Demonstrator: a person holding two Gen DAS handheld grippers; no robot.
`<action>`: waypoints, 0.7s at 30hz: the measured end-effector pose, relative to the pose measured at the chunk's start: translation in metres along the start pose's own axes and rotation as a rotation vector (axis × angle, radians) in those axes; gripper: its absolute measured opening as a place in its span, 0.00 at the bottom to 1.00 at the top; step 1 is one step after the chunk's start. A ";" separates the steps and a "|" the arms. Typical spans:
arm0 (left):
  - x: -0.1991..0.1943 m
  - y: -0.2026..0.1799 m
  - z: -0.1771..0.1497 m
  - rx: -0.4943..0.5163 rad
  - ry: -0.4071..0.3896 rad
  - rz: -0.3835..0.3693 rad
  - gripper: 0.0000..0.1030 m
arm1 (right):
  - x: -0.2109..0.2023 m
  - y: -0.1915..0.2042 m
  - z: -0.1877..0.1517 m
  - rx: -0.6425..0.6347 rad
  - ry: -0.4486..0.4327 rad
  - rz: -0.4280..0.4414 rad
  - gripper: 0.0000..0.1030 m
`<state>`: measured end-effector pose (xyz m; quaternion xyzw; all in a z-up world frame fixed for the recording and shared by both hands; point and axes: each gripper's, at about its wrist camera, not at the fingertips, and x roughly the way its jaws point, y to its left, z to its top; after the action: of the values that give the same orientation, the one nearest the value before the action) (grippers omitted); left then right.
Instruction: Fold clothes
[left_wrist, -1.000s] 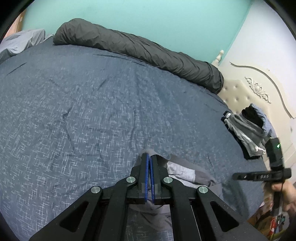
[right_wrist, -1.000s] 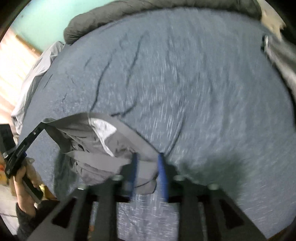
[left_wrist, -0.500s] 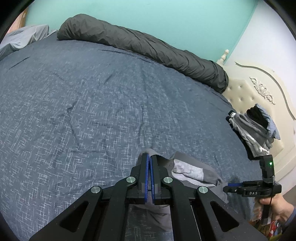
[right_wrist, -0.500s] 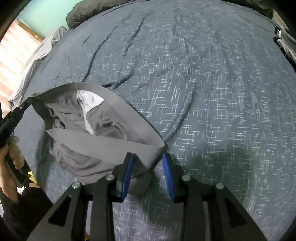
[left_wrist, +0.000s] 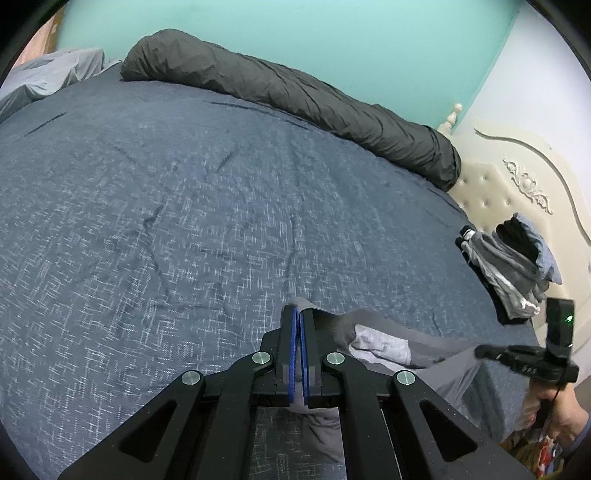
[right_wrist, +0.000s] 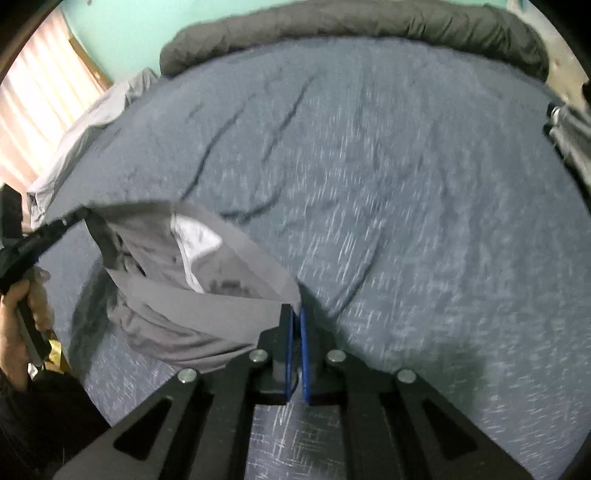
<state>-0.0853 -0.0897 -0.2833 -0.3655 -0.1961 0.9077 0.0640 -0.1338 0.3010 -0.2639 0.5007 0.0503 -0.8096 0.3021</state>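
Since half a second ago the right gripper (right_wrist: 295, 325) has been closed from an open stance onto the near corner of the grey garment's (right_wrist: 192, 280) waistband, and the garment is now lifted and stretched between the two grippers above the near edge of the bed (right_wrist: 406, 184). The left gripper (left_wrist: 298, 325) is seen with its blue fingers (left_wrist: 293, 339) pressed together on a pinch of grey cloth. The right gripper's fingers (right_wrist: 302, 350) are likewise drawn almost together, with the waistband corner nipped at their tips. From here, the thin bite at the right tips could be lost if the two grippers are pulled further apart, and the garment would be dropped in a heap. The streaking of the bedcover in the right view suggests quick motion, which would add to that risk. The hanging lower part could also be dragged and bunched against the bed edge. In the right view the open waistband, a pale inner patch and the sagging body of the garment are shown, along with the hand (right_wrist: 22, 325) around the left gripper's handle. In the left view, by contrast, a stack of clothes (left_wrist: 513, 273) by the headboard (left_wrist: 517, 184) is shown clearly, and a dark rolled duvet (left_wrist: 295, 96) along the far side.
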 end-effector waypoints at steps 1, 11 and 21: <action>-0.003 0.000 0.002 0.000 -0.005 -0.001 0.02 | -0.006 0.001 0.002 -0.007 -0.020 -0.005 0.03; -0.057 -0.029 0.036 0.072 -0.068 0.011 0.02 | -0.097 0.001 0.042 -0.078 -0.233 -0.035 0.03; -0.138 -0.067 0.082 0.222 -0.140 0.057 0.02 | -0.183 0.018 0.067 -0.142 -0.410 0.021 0.03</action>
<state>-0.0437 -0.0897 -0.1151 -0.2974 -0.0879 0.9485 0.0643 -0.1188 0.3408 -0.0731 0.3037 0.0396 -0.8856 0.3491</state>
